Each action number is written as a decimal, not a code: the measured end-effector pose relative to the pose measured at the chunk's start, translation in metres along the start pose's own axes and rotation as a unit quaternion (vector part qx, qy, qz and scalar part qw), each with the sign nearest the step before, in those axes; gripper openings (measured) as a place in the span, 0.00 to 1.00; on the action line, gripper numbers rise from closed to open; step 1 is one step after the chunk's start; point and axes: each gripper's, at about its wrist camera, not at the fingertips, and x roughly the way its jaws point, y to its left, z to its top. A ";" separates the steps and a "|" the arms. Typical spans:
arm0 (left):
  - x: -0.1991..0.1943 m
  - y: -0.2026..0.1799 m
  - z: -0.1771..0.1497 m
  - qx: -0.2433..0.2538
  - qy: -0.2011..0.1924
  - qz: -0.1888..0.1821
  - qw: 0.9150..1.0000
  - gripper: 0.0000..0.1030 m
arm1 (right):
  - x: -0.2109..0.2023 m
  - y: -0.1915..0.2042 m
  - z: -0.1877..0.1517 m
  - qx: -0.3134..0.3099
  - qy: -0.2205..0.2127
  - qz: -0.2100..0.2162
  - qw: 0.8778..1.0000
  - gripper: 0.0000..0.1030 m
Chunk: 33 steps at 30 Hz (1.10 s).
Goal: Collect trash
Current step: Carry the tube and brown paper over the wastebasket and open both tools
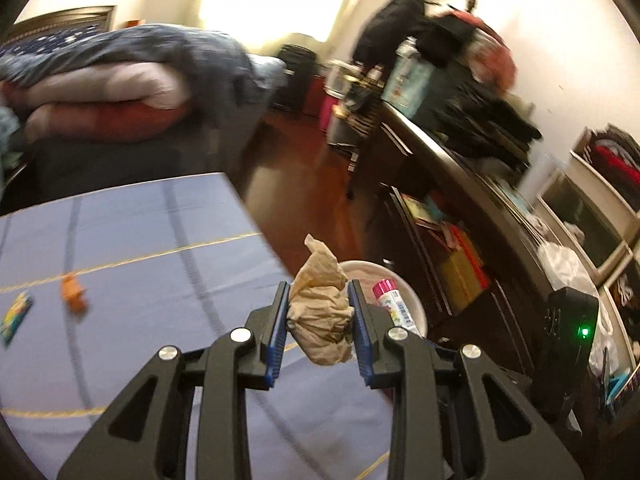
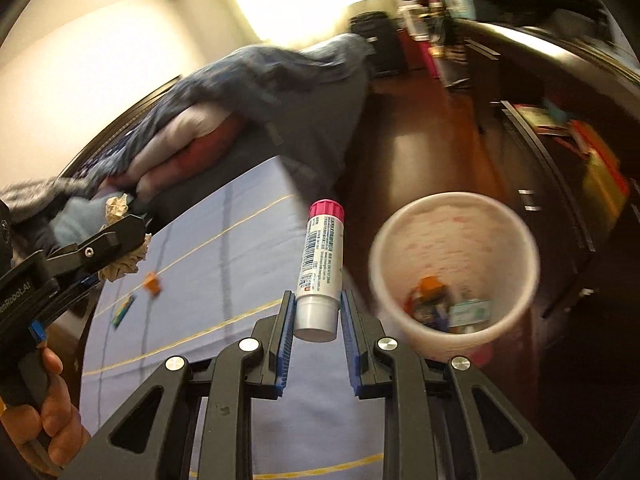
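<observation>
— What did you hold at that moment?

— My right gripper (image 2: 316, 312) was closed on a glue stick (image 2: 319, 270), gripped near its bottom end. My left gripper (image 1: 319, 312) was clamped around a crumpled paper napkin (image 1: 320, 312).

— Where was the bin?

— The white trash bin (image 2: 454, 276) stood on the floor just beside the table (image 2: 208, 264), to the right of the glue stick. Some scraps lay already inside.

— How should the drop be done well?

— I judged I should bring the glue stick fully over the bin's mouth, then open, so it would not hit the rim.

— Which way did it point?

— Its long axis ran forward along the fingers, pink cap away from me, a little tilted to the right.
</observation>
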 end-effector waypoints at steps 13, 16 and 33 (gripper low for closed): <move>0.092 -0.072 0.018 0.053 0.046 -0.061 0.996 0.29 | -0.003 -0.075 0.024 0.047 -0.033 -0.067 0.996 0.22; 0.110 -0.081 0.020 0.058 0.058 -0.066 0.994 0.29 | 0.006 -0.085 0.030 0.050 -0.029 -0.075 0.996 0.23; 0.178 -0.067 0.021 0.022 0.094 -0.073 0.993 0.60 | 0.059 -0.115 0.043 0.046 -0.001 -0.114 0.992 0.30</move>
